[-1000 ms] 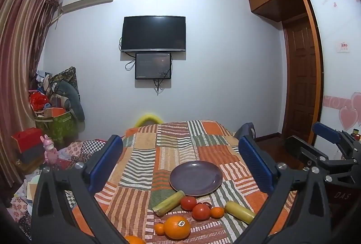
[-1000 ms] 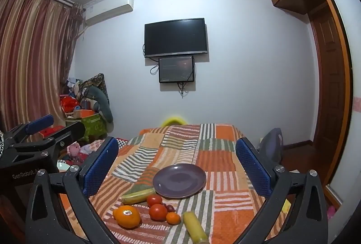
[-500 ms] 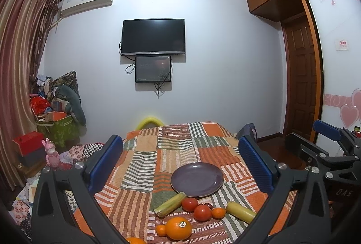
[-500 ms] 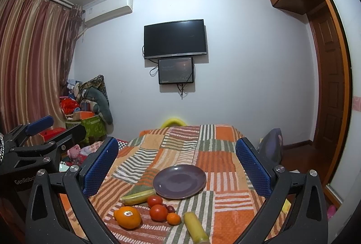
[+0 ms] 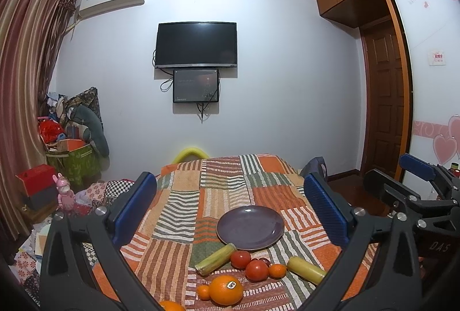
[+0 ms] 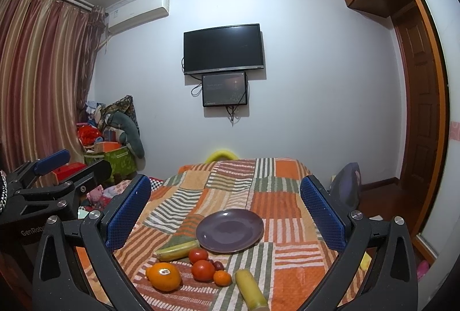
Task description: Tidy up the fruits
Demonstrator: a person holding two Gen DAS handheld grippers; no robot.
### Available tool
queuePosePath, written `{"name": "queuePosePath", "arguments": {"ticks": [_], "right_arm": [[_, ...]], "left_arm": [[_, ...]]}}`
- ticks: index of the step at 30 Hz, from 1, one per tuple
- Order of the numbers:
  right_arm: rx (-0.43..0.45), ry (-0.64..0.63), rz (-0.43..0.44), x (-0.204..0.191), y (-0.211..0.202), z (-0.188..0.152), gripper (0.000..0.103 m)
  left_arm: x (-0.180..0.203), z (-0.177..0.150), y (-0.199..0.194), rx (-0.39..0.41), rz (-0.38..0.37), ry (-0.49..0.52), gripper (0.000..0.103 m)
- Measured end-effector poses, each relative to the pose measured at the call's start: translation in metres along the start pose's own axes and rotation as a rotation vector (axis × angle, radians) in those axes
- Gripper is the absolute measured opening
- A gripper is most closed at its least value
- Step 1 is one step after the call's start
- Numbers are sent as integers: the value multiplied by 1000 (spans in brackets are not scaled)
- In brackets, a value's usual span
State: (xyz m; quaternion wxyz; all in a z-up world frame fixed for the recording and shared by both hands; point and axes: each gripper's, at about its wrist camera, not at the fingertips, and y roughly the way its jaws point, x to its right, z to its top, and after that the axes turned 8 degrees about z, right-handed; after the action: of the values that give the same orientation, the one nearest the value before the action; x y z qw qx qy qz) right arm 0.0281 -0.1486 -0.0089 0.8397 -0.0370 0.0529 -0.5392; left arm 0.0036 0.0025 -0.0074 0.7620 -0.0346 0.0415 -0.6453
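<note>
A woven cloth bedspread (image 5: 218,196) with a soft, ribbed patchwork texture; a smooth, glossy purple plate (image 6: 230,230); a shiny-skinned large orange (image 6: 164,276) bearing a paper sticker; textured blue rubbery pads (image 6: 126,213) on matt black plastic gripper arms; varnished wooden door (image 5: 385,98).

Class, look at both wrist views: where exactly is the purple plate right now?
The purple plate lies empty on the striped bedspread, centre-right in the left wrist view, just beyond the two tomatoes, with a yellow-green stalk piece ending at its near-left rim.
</note>
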Motion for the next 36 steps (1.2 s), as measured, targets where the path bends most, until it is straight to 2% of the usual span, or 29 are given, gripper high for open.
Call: {"name": "queuePosePath", "arguments": {"ticks": [28,36], "right_arm": [[5,1,8,-3,1,-1,103],[13,-11,16,-2,2,-2,103]], "left_arm": [[3,0,-2,4,8,3,103],[1,-1,-2,-3,-28,9,103]]}}
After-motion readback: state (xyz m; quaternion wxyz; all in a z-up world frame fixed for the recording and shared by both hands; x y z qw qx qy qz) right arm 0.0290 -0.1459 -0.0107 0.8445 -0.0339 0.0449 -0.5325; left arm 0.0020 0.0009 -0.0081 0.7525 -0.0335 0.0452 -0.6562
